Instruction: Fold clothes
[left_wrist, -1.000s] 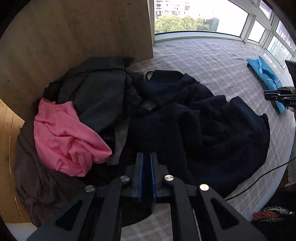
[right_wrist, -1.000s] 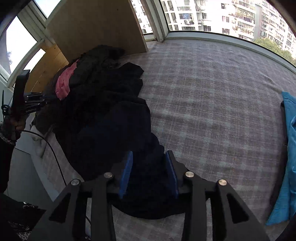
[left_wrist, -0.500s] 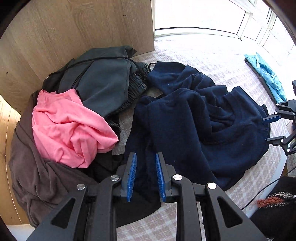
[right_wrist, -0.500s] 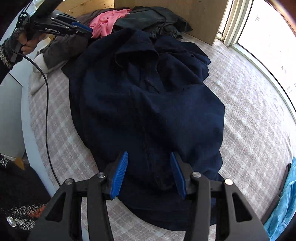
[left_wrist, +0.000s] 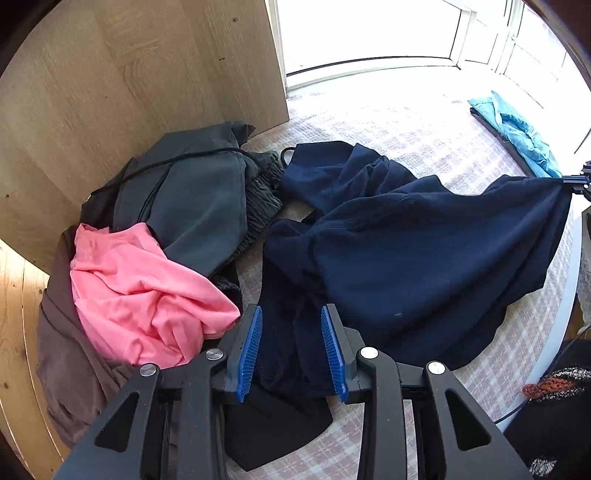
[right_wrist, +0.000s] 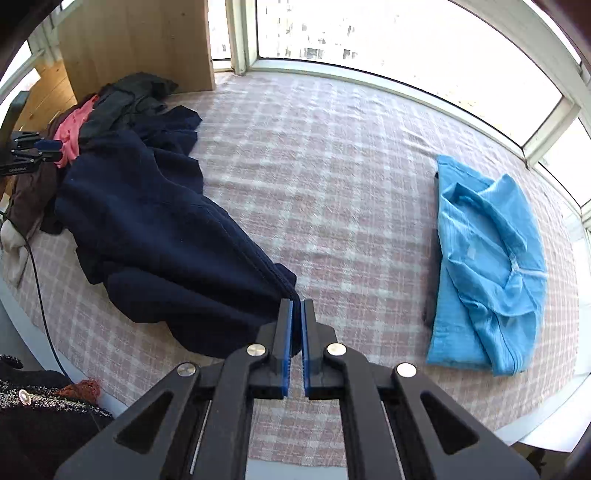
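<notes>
My right tongs (right_wrist: 296, 321) have just closed and now pinch one corner of the dark navy fleece garment (right_wrist: 155, 236), pulling that corner up off the pink-checked bed cover (right_wrist: 332, 166) near its front edge. The fabric stretches from the pinch back toward the clothes pile at the left end of the bed. My left tongs (left_wrist: 291, 347) have just been opening; jaws are parted with a fold of the same navy garment lying between the blue pads (left_wrist: 250, 350), which don't press on it. Just left of them sits a crumpled pink shirt (left_wrist: 144, 295) on a grey garment (left_wrist: 199, 206). A folded light-blue shirt (right_wrist: 487, 266) lies near the bed's right end, well apart.
</notes>
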